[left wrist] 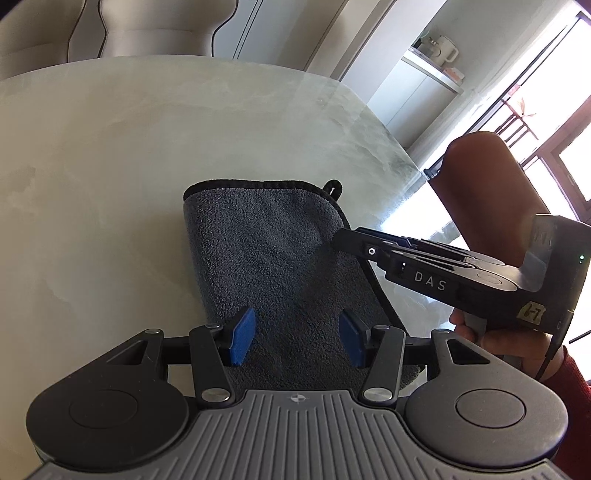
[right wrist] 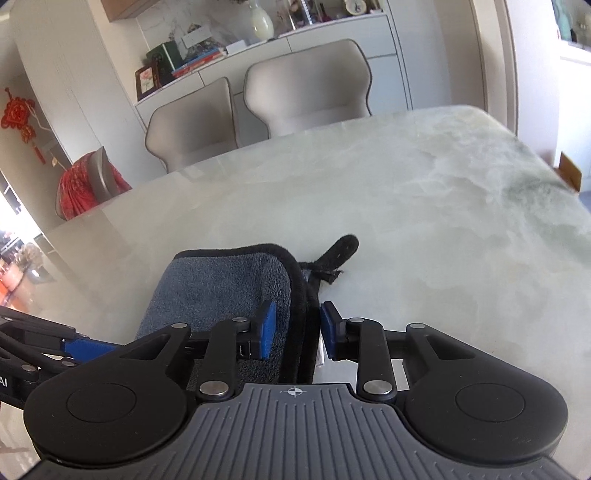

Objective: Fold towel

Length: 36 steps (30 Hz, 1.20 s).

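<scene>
A grey towel (left wrist: 273,258) with black trim lies folded into a narrow strip on the pale marble table (left wrist: 110,155). Its black hanging loop (left wrist: 332,186) sticks out at the far right corner. My left gripper (left wrist: 297,338) is open above the towel's near end, blue pads either side, holding nothing. My right gripper (right wrist: 297,328) is open, its pads straddling the towel's (right wrist: 229,288) black-trimmed right edge with a gap on both sides. The loop also shows in the right wrist view (right wrist: 345,245). The right gripper also shows in the left wrist view (left wrist: 340,240), over the towel's right edge.
Two beige chairs (right wrist: 306,88) stand at the table's far side, and a chair draped in red cloth (right wrist: 86,184) at the far left. The table's right edge (left wrist: 402,158) is close to the towel. A sideboard (right wrist: 332,29) lines the back wall.
</scene>
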Each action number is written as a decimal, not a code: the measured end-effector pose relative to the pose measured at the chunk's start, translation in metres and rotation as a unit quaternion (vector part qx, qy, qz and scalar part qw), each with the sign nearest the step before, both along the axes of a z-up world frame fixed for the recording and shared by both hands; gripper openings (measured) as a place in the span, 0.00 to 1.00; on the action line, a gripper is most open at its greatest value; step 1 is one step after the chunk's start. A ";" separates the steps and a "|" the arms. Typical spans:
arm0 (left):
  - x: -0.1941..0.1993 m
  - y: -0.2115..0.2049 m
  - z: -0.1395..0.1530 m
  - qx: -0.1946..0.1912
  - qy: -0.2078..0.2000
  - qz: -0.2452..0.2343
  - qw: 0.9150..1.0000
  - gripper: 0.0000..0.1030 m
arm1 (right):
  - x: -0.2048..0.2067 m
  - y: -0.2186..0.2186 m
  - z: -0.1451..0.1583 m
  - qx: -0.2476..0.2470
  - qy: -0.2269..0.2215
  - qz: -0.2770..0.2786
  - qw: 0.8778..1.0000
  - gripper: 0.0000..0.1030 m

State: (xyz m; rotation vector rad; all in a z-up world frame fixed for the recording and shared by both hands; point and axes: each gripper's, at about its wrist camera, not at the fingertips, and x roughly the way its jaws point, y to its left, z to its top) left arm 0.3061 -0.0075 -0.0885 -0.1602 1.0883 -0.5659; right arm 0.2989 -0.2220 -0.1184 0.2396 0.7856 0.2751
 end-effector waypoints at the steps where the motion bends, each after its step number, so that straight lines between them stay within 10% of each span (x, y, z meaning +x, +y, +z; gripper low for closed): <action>1: 0.001 0.000 0.000 0.000 -0.001 0.000 1.000 0.52 | 0.000 0.000 0.002 -0.002 -0.004 0.000 1.000 0.28; 13: 0.004 -0.003 -0.001 0.003 -0.001 0.008 1.000 0.53 | 0.001 0.005 0.003 -0.005 -0.002 0.025 1.000 0.10; 27: 0.008 -0.014 0.000 0.007 -0.011 0.001 1.000 0.57 | -0.011 -0.002 0.010 -0.015 -0.019 -0.017 1.000 0.13; 36: 0.017 -0.024 -0.006 0.023 -0.013 -0.007 1.000 0.58 | -0.018 0.010 0.006 -0.013 0.000 0.049 0.999 0.13</action>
